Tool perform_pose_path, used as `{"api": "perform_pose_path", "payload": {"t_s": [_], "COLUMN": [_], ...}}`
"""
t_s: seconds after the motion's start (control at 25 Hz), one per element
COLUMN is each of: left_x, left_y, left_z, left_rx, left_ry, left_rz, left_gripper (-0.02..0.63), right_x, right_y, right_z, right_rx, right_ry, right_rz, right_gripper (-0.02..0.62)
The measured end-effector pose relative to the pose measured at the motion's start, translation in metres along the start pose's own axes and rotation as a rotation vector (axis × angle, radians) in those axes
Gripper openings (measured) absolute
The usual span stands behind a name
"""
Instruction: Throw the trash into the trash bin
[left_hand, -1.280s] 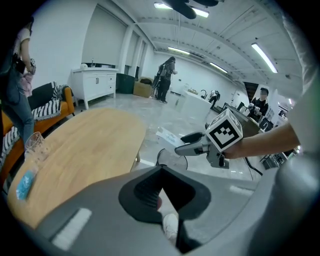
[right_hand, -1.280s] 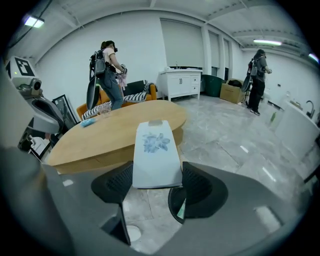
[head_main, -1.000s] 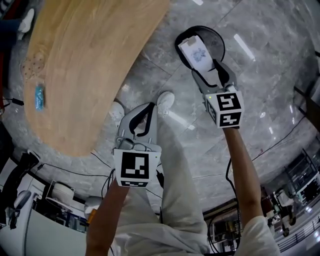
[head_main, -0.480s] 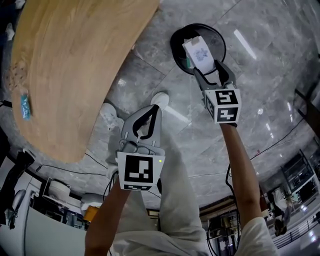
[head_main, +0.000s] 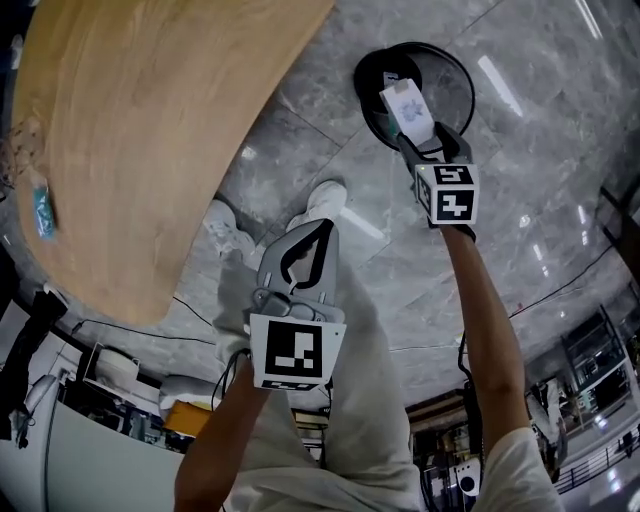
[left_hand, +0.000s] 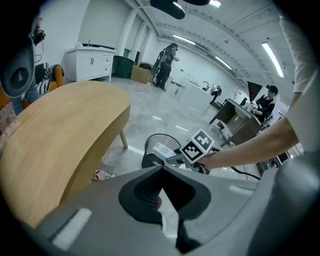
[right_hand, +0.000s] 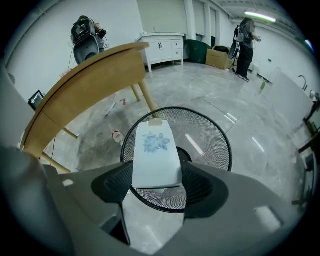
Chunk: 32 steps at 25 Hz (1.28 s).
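**Entry: trash packet over bin**

Wooden bench (head_main: 150, 140) lay at 10 o'clock, with a blue wrapper (head_main: 42, 210) near its 9 o'clock edge. Left tongs (head_main: 322, 232), at centre, were pressed tip to tip and held nothing. Right tongs (head_main: 424, 140), at 1 o'clock, clamped a white flower-printed packet (right_hand: 156, 150) above the black mesh trash bin (right_hand: 215, 145).

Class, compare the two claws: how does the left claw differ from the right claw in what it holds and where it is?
The right claw is clamped on a white packet with a blue print; the left claw is shut on nothing. The right claw reaches out over the mesh trash bin; the left claw sits nearer the person's body, away from the bin. Both carry a marker cube.
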<state>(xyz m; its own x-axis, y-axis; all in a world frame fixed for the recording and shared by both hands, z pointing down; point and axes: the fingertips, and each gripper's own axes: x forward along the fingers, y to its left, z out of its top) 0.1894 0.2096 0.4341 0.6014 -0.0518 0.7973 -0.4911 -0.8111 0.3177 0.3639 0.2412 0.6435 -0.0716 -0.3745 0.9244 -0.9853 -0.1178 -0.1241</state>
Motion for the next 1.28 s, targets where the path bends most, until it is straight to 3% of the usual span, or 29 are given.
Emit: {"api": "perform_pose_path", "payload": {"t_s": [0.28, 0.52, 0.88, 1.28], "left_x": [0.001, -0.004, -0.063, -0.139], "left_y": [0.004, 0.013, 0.045, 0.098], "left_z": [-0.011, -0.015, 0.004, -0.003], "left_rx": [-0.03, -0.04, -0.057, -0.055], "left_ry": [0.0, -0.019, -0.113, -0.17], "left_rz": [-0.004, -0.001, 0.043, 0.089], "left_gripper": [0.0, 0.0, 0.0, 0.0], "right_x": [0.02, 0.009, -0.045, -0.117], "right_y": [0.005, 0.026, 0.097, 0.181], "right_z": [-0.011, -0.003, 0.063, 0.152], "right_rx": [-0.003, -0.021, -0.048, -0.074], "right_ry": [0.064, 0.031, -0.138, -0.338], "right_rz": [0.011, 0.021, 0.034, -0.001], "right_gripper": [0.353, 0.35, 0.351, 0.331]}}
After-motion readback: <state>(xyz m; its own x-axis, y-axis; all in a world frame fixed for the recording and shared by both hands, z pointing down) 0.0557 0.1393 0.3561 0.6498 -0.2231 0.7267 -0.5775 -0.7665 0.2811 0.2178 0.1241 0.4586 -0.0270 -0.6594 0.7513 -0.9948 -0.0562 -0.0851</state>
